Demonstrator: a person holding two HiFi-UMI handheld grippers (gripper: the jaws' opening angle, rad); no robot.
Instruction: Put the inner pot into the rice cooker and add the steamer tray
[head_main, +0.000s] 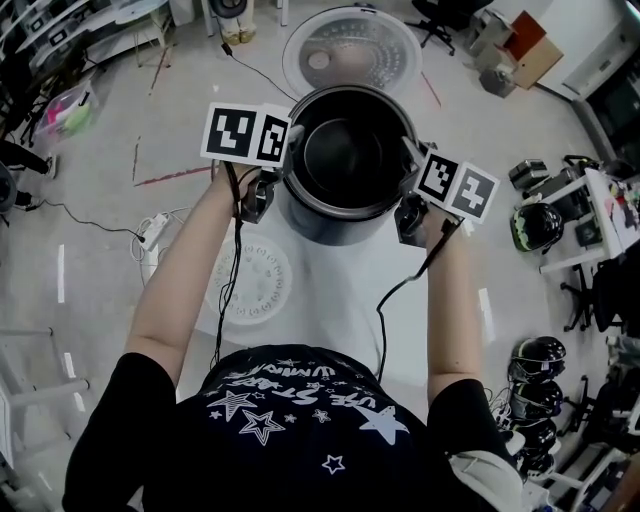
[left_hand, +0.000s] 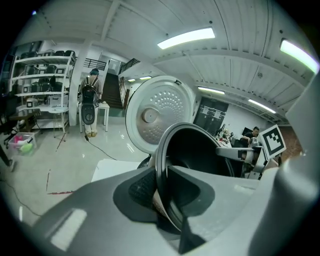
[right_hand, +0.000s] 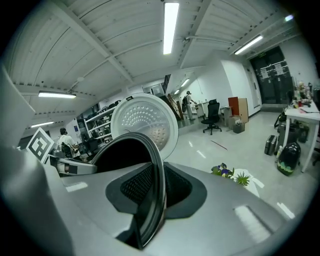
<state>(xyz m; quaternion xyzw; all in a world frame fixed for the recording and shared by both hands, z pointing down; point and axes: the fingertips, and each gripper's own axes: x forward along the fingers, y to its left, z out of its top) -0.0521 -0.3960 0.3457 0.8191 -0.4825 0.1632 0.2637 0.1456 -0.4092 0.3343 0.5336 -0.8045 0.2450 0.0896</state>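
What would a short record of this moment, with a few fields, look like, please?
inner pot: held up by its rim on both sides, dark and empty inside
left gripper: shut on the pot's left rim
right gripper: shut on the pot's right rim
rice cooker lid: open, beyond the pot
steamer tray: flat on the white table, beside the left forearm, not yet added
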